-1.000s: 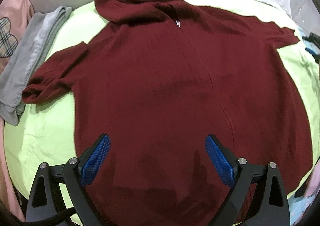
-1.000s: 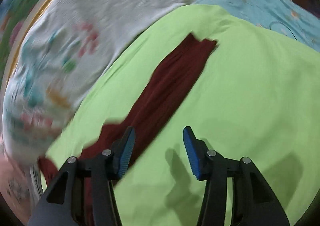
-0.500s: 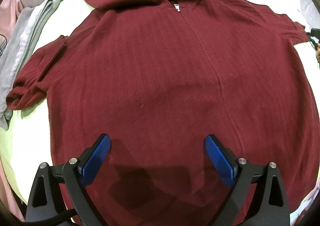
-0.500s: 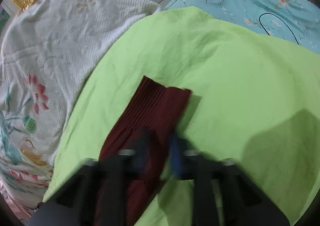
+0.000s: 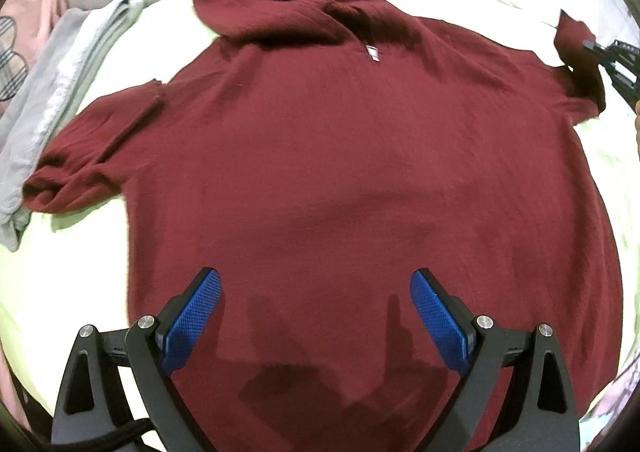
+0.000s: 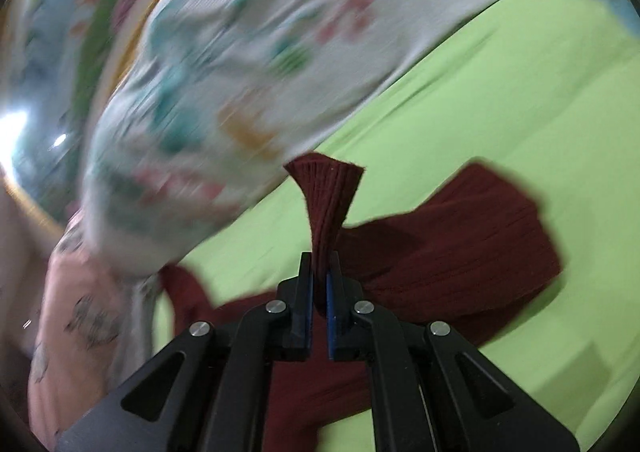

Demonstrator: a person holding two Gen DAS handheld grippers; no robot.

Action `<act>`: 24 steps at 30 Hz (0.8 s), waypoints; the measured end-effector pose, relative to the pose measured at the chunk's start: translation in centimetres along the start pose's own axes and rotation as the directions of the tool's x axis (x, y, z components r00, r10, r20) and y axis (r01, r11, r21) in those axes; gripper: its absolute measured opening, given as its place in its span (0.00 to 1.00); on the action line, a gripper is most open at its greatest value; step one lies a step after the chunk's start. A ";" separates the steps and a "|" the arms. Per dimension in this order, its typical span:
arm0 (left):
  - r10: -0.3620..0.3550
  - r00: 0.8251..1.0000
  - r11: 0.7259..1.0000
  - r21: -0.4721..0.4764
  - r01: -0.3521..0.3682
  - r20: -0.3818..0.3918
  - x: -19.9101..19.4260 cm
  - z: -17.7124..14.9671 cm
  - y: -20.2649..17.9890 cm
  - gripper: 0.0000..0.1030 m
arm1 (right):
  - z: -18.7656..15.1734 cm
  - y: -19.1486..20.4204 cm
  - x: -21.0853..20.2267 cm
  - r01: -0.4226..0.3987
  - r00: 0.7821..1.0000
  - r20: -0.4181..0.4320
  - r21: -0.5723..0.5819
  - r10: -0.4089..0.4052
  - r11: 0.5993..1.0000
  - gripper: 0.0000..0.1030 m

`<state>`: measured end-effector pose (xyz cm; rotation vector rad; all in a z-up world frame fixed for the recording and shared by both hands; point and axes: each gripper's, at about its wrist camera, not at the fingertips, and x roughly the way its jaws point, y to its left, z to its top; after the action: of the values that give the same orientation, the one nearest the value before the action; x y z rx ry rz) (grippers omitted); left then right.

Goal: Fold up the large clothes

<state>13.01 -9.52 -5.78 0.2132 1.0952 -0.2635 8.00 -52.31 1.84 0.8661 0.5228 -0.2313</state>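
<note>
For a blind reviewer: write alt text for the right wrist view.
The right gripper is shut on the ribbed cuff of a maroon sweater, lifting it off a lime-green sheet. A blurred floral blanket lies behind.

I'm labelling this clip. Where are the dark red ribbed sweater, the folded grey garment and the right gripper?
dark red ribbed sweater (image 5: pixel 360 155): left wrist view, middle of its body.
folded grey garment (image 5: pixel 68 63): left wrist view, its middle folds.
right gripper (image 6: pixel 319 284): right wrist view, between fingertips clamping the sleeve cuff.
</note>
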 end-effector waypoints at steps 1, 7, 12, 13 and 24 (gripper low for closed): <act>0.004 1.000 1.000 -0.007 -0.004 0.005 0.0 -0.1 0.1 0.93 | -1.0 1.2 0.9 -0.023 1.000 -0.021 -0.004 0.023 1.000 0.05; 0.014 1.000 0.996 -0.086 -0.012 0.019 -0.2 -1.1 3.9 0.93 | -9.3 10.5 8.7 -0.228 0.951 -0.207 0.021 0.228 0.973 0.05; -0.006 0.999 0.992 -0.130 0.010 0.031 -0.3 -1.9 6.5 0.93 | -15.1 16.0 14.5 -0.317 0.892 -0.326 0.042 0.313 0.948 0.05; -0.015 0.999 0.990 -0.137 0.020 0.036 -0.4 -2.0 7.0 0.93 | -16.2 16.9 15.6 -0.328 0.881 -0.347 0.043 0.322 0.944 0.05; -0.097 0.993 0.973 -0.204 0.110 0.074 -0.3 -1.8 10.8 0.93 | -23.7 20.1 23.4 -0.328 0.790 -0.525 0.074 0.316 0.942 0.09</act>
<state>14.79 1.28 -5.84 -0.0389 1.0633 -0.2451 27.84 -20.88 -9.70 0.9853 0.8794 0.3461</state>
